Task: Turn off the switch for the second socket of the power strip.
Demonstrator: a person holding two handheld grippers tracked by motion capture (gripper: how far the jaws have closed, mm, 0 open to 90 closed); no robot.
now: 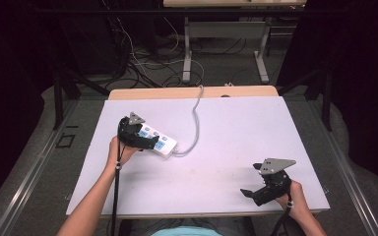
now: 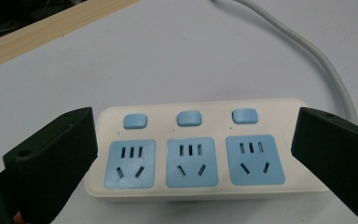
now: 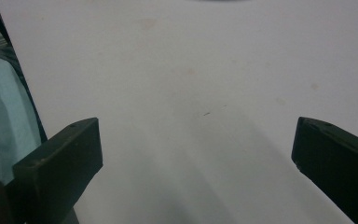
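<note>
A white power strip (image 1: 166, 146) with three blue sockets and three blue switches lies on the left half of the white table top (image 1: 236, 132). My left gripper (image 1: 147, 140) hangs over the strip's near-left end. In the left gripper view the strip (image 2: 191, 158) sits between the two black jaws, which stand wide apart at its two ends, so this gripper (image 2: 196, 116) is open. The strip's grey cable (image 1: 195, 123) runs to the table's far edge. My right gripper (image 1: 250, 180) rests at the front right, open, with bare table between its fingers (image 3: 58, 163).
A wooden strip (image 1: 177, 92) borders the table's far edge. Beyond it are desk legs and tangled cables on the floor (image 1: 142, 64). The person's teal clothing (image 3: 0, 116) shows past the table's front edge. Bare white surface spans the middle and right.
</note>
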